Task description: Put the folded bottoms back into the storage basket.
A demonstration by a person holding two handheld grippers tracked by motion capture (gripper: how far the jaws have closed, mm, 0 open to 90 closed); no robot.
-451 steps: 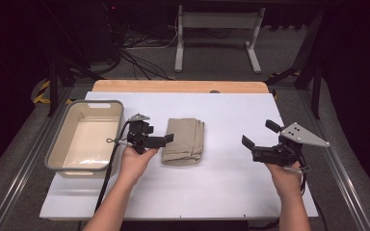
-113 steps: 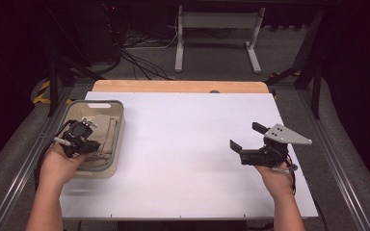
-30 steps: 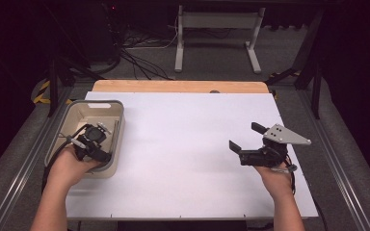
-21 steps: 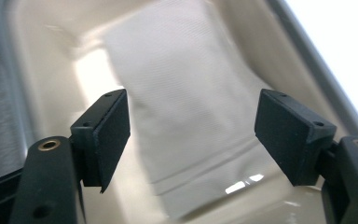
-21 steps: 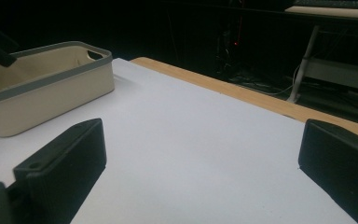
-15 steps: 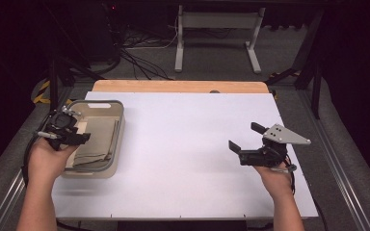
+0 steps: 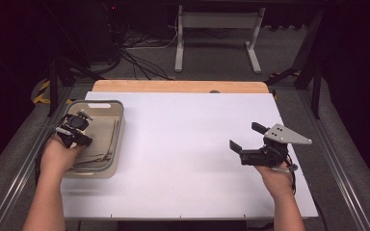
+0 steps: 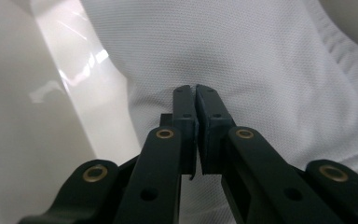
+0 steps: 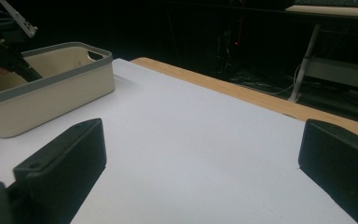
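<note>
Tools first: right tool (image 7: 244,144) sits over the bare white worktop (image 7: 188,144), well apart from the bin, jaws spread wide with nothing between them. Left tool (image 7: 77,131) is inside the cream bin (image 7: 118,130) at the worktop's left edge; its jaws have just been closing and now stand pressed together over the cloth (image 8: 242,51). Cloth is folded, beige, fine-weave, lying flat in the bin.

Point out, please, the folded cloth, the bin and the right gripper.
folded cloth (image 7: 102,137), high view, on its flat top by the right edge.
bin (image 7: 121,124), high view, on its right rim.
right gripper (image 7: 246,136), high view, midway between its fingertips.
</note>
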